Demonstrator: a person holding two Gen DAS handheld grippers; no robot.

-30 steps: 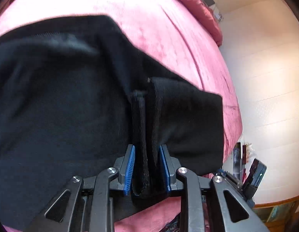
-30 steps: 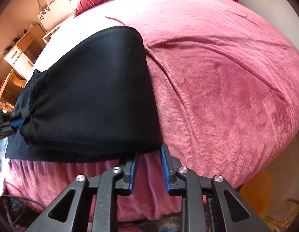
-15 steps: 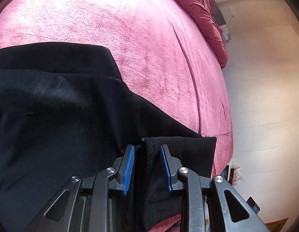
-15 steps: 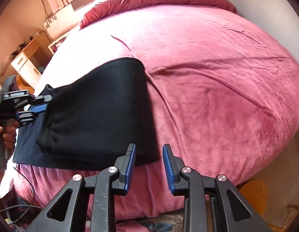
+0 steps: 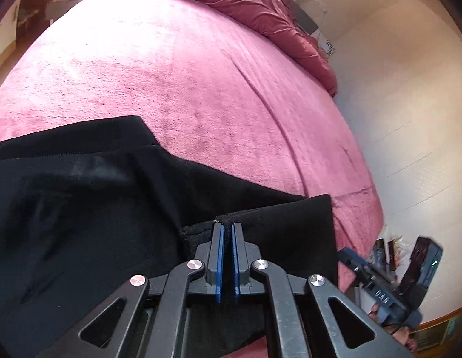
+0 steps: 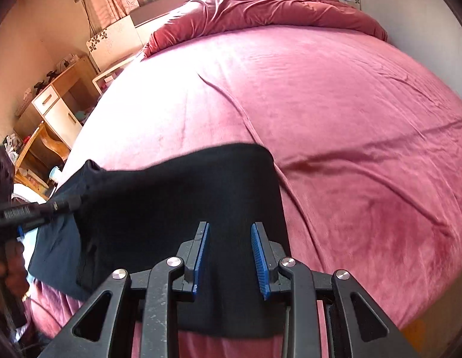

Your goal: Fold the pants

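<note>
Black pants (image 5: 81, 208) lie partly folded near the front edge of a bed with a pink cover (image 5: 186, 74). My left gripper (image 5: 227, 229) is shut on the edge of a folded layer of the pants. In the right wrist view the pants (image 6: 177, 191) spread across the bed's near edge, and my right gripper (image 6: 229, 232) is open just above their right folded end, holding nothing. The left gripper (image 6: 37, 208) shows there at the far left, lifting the pants' corner. The right gripper (image 5: 389, 280) shows at the lower right of the left wrist view.
A crumpled red duvet (image 6: 260, 9) lies at the head of the bed. A wooden desk with white drawers (image 6: 52, 107) stands left of the bed. A pale wall (image 5: 410, 119) runs along the bed's right side.
My left gripper closed on the pants' edge after sliding back along it. My right gripper opened wider and moved over the right end of the pants.
</note>
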